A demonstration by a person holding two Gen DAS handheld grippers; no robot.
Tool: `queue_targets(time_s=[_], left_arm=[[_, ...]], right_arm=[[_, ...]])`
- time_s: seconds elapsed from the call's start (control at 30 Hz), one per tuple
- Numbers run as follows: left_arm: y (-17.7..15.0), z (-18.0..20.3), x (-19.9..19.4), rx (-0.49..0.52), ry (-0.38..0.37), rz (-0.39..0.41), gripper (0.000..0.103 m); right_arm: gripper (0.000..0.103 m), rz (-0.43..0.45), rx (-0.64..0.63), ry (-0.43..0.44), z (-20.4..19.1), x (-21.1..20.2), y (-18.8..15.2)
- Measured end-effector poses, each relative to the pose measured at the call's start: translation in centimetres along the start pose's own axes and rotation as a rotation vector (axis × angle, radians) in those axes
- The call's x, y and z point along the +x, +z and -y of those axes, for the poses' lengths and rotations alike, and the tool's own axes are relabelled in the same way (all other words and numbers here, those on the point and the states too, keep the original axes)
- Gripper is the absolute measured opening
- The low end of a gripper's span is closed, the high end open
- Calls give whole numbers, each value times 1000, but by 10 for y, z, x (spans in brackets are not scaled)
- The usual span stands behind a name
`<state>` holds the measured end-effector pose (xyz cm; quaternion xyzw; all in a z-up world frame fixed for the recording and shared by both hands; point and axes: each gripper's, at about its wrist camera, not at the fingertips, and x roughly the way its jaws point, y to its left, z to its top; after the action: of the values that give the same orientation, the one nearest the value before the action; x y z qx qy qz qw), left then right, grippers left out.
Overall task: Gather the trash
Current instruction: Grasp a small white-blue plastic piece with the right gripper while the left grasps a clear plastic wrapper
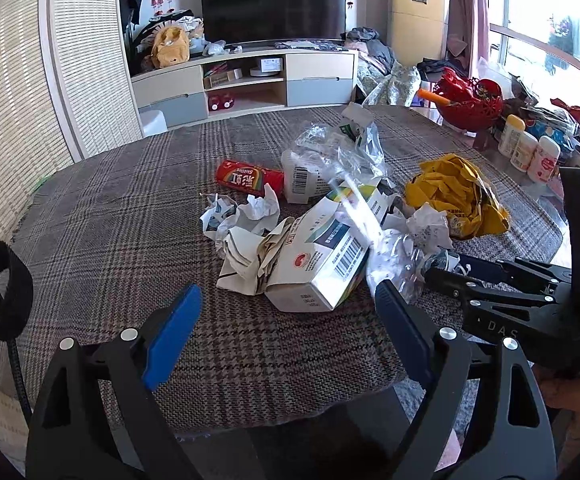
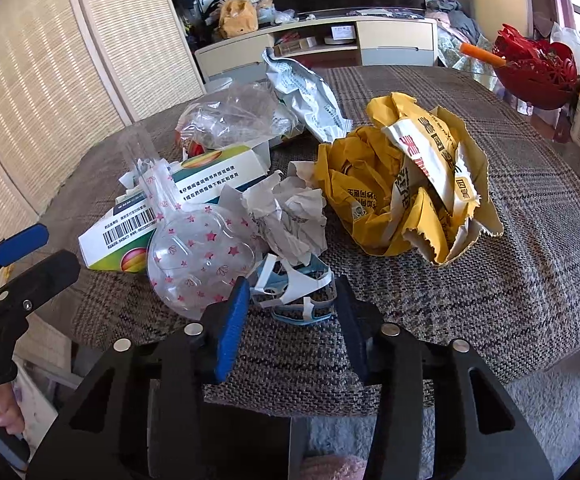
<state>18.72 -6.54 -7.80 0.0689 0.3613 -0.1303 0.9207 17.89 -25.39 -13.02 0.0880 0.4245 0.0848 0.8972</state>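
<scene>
Trash lies heaped on a plaid-covered table (image 1: 110,216). A white medicine box (image 1: 322,264) lies in front of my open, empty left gripper (image 1: 286,312); crumpled paper (image 1: 246,220) and a red Skittles pack (image 1: 248,178) lie behind it. In the right wrist view my open right gripper (image 2: 290,308) straddles a torn white-and-blue wrapper (image 2: 294,288). To its left lie a clear star-printed plastic shell (image 2: 198,260) and the box (image 2: 162,216). Crumpled white paper (image 2: 290,216) and a yellow paper bag (image 2: 406,184) lie beyond. The right gripper also shows in the left wrist view (image 1: 446,268).
A silver foil pouch (image 2: 306,96) and clear plastic (image 2: 234,116) lie at the back of the heap. A red basket (image 1: 470,100) and small bottles (image 1: 526,148) stand at the right. A TV stand (image 1: 246,80) is beyond the table. The table's near edge is just below both grippers.
</scene>
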Motion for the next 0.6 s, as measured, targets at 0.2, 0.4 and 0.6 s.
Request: queue_targets(time_s=[0.2,0.4,0.6], left_arm=[[11,13,8,19,-19,7,83],[28,20,21,16,-52,8,83],[46,25,39,24,-47,11,83]], right_arm=[[24,9,-2,35,5,-8,0],[15,-3,-9,54,11,-11,5],[14,-17,-11,69,12,-7,5]])
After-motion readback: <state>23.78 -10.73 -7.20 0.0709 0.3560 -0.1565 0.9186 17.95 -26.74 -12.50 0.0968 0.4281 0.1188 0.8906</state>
